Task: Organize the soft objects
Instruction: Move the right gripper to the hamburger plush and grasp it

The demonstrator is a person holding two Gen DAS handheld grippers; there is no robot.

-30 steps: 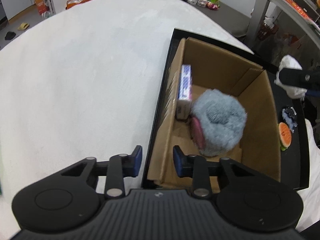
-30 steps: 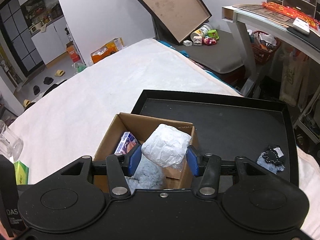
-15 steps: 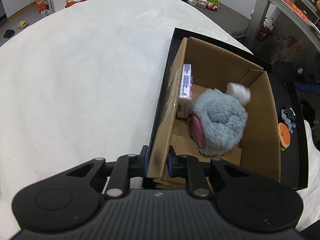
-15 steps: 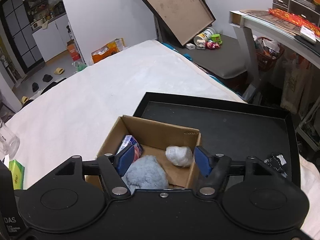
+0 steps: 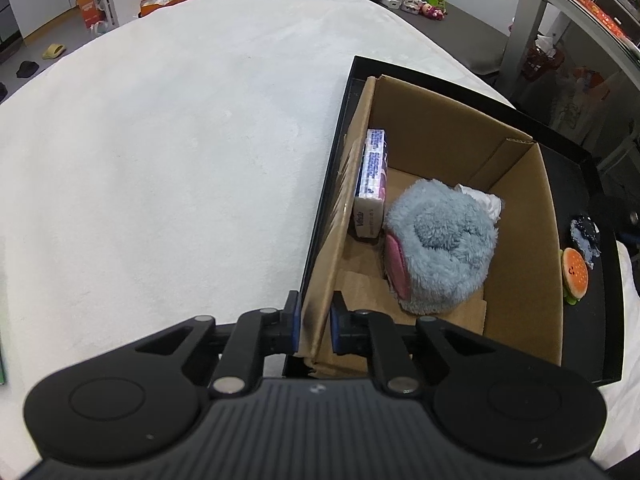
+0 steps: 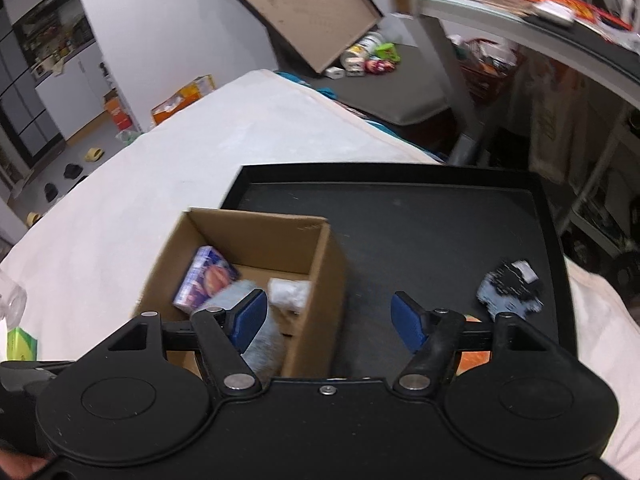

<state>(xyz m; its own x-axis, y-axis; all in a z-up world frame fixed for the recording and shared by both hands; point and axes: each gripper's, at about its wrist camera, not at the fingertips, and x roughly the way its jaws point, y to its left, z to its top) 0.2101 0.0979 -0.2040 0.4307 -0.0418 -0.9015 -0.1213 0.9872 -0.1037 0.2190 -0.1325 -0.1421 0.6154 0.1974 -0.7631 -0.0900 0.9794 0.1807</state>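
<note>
The left gripper (image 5: pixel 314 326) is clenching the near left wall of the cardboard box (image 5: pixel 516 184), one blue pad outside the wall and one inside. The box is sitting in the left part of a black tray (image 6: pixel 420 216), which is lying on a white cloth (image 5: pixel 168 152). Inside the box, a grey plush (image 5: pixel 444 248) with a pink patch is filling the middle of the floor; a tissue pack (image 5: pixel 372 184) is standing on edge against the box's left wall, just beside the plush; a white wad (image 5: pixel 486 202) is lying behind the plush, touching it, near the box's far right corner. The right gripper (image 6: pixel 326 316) is hanging released over the box's right wall, its fingers spread wide and holding nothing. On the tray to the right of the box, a burger toy (image 5: pixel 576 274) and a dark cloth piece (image 6: pixel 510 288) are lying close together, well apart from the box.
</note>
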